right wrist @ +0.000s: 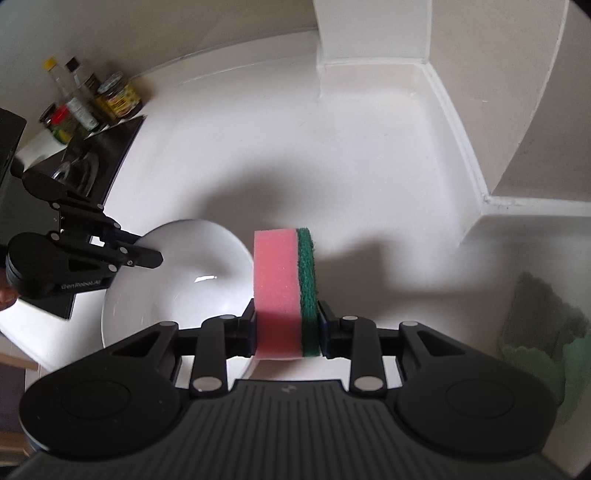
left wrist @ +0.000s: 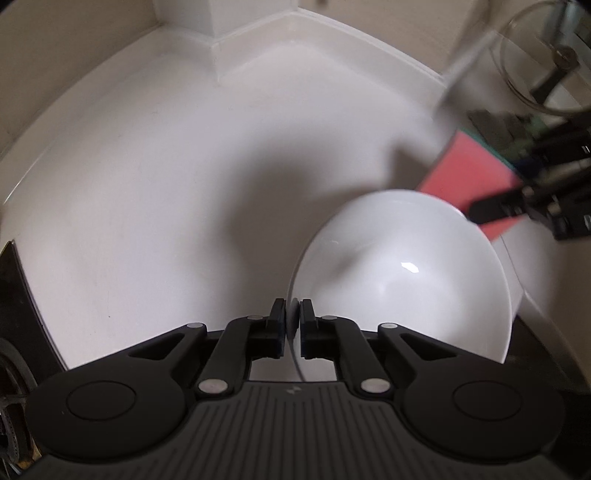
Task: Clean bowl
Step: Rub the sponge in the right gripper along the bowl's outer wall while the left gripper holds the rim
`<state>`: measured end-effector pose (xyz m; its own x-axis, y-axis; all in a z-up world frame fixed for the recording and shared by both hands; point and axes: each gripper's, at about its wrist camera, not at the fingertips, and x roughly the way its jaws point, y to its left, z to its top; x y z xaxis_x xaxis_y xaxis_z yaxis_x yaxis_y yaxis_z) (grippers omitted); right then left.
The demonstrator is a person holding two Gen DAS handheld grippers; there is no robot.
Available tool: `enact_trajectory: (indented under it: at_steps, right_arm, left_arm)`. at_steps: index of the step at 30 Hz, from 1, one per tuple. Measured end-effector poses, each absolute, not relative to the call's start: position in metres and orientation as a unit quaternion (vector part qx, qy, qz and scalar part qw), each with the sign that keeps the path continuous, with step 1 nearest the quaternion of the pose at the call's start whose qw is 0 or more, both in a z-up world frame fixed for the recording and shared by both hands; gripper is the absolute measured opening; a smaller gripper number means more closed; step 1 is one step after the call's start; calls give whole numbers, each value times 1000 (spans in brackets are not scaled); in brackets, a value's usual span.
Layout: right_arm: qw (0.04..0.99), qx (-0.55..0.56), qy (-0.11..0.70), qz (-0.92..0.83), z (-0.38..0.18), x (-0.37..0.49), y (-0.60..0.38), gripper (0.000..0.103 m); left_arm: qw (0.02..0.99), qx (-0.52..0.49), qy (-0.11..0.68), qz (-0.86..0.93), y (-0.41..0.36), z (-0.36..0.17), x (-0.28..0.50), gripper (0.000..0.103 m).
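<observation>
A white bowl (left wrist: 406, 277) is tilted over the white counter, its near rim pinched between the pads of my left gripper (left wrist: 293, 321), which is shut on it. The same bowl (right wrist: 177, 280) shows in the right wrist view at lower left, with the left gripper (right wrist: 147, 254) clamped on its left rim. My right gripper (right wrist: 286, 325) is shut on a pink sponge (right wrist: 277, 288) with a green scouring side, held upright just right of the bowl. In the left wrist view that sponge (left wrist: 469, 173) hovers past the bowl's far rim, held by the right gripper (left wrist: 491, 210).
The white counter (right wrist: 332, 155) meets tiled walls and a boxed corner (right wrist: 369, 33). Bottles and jars (right wrist: 85, 103) stand at the back left beside a black hob (right wrist: 85, 166). A green cloth (right wrist: 546, 339) lies at the right. A glass lid (left wrist: 546, 59) sits at the upper right.
</observation>
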<state>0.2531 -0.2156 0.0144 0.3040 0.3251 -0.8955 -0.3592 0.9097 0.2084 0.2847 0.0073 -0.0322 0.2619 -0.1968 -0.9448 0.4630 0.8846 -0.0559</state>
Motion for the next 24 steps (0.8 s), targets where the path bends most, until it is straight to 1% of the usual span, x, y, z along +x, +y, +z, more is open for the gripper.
enact_trajectory:
  at_steps: [5,9,11,14,17,19,21,24]
  right_arm:
    - [804,3,554,214,13,248,-224,26]
    - [805,-5,553,216,12,238,-222,27]
    - [801,-22,556,221,13,237,-219,27]
    - [795,-44,559,231,15,240,-215,26]
    - [805,-54,547,225,17,245,-209,26]
    - [810,-53,542,218,16,247,-208,27]
    - [811,-44,541,217,16,247,-210,27]
    - [811,-31,542,218,15,244,-216,26]
  left_arm:
    - [803,49,575,-152,26,-34,249,7]
    - [806,39,572,-146,28,-43,235,10]
    - [802,52,574,-157,26,-45,240,8]
    - [792,101,573,-181,18,-47,253,7]
    - [787,136,564,-210,10,-48,269,6]
    - [789,122,566,-206,25,-39,267,5]
    - [798,85,567,-185,34,-37,266,5]
    - [807,50,566,-162,46,-33,249,5]
